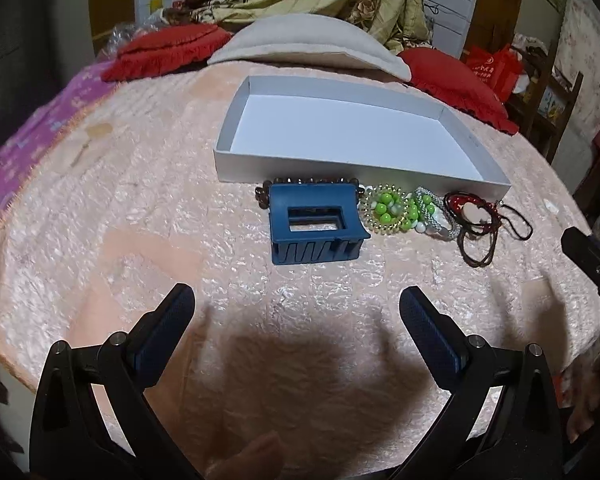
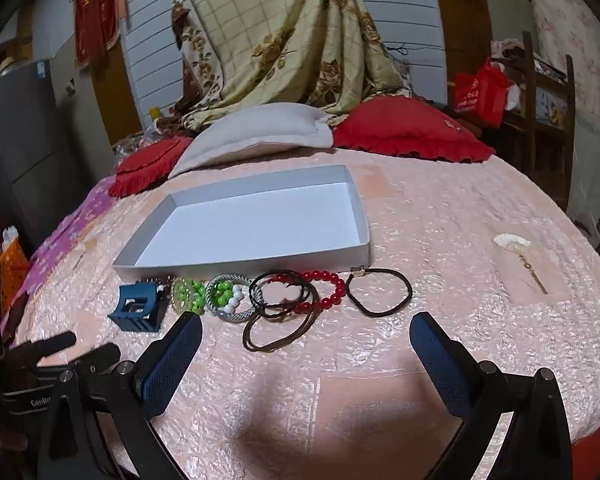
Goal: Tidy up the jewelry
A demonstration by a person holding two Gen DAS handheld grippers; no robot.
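Note:
An empty white tray [image 1: 324,170] [image 2: 260,266] lies on the pink bedspread. In front of it is a row of items: a blue claw hair clip [image 1: 314,226] [image 2: 137,310], a dark bead bracelet [image 1: 262,196] behind it, green bead bracelets [image 1: 388,210] [image 2: 190,296], a grey woven ring [image 2: 230,300], brown hair ties [image 1: 476,248] [image 2: 278,322], a red bead bracelet [image 2: 332,292] and a black hair tie [image 2: 380,290]. My left gripper [image 1: 296,300] is open, short of the clip. My right gripper [image 2: 306,328] is open, near the hair ties.
A shell hairpin [image 2: 518,258] lies apart at the right. A beige pillow [image 1: 308,46] and red cushions [image 2: 408,130] sit behind the tray. The other gripper shows at the edge of each view [image 1: 592,256] [image 2: 52,364]. A wooden rack [image 2: 548,92] stands right of the bed.

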